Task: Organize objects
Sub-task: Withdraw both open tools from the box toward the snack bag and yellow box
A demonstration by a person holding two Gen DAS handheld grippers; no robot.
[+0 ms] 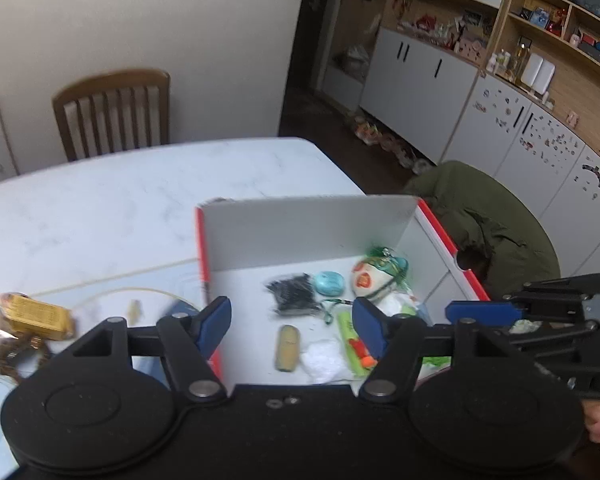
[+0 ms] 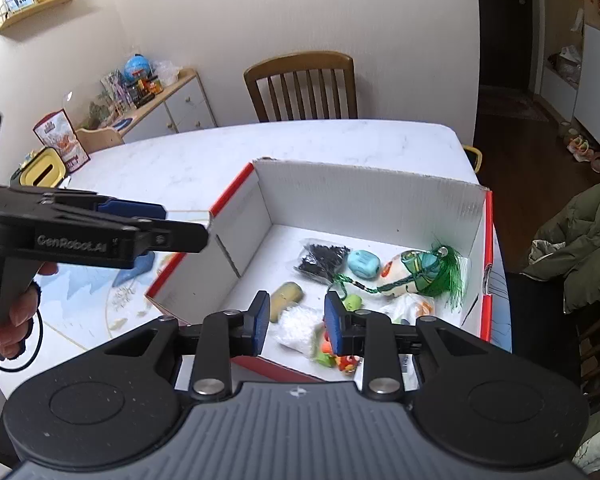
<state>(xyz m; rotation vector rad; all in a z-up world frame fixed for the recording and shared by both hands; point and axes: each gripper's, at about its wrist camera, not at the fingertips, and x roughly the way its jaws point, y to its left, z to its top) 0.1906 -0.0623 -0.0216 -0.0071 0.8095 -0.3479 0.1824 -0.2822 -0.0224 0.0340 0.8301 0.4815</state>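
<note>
A white marble table (image 2: 228,148) carries an open cardboard box (image 2: 364,196) holding the small objects — a black bag (image 2: 320,258), a turquoise piece (image 2: 363,264), a tan cylinder (image 2: 286,296). Above its near edge, the left gripper (image 1: 290,326) is spread wide and empty; the right gripper (image 2: 294,322) is parted — nothing between.

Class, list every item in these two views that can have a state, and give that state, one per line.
Cardboard box: open, flaps up, holding small items.
Left gripper: open, empty, above the box.
Right gripper: open, empty, above the box's near edge.
Yellow packet: outside the box, on the table.
Black-bead bag: inside the box.
</note>
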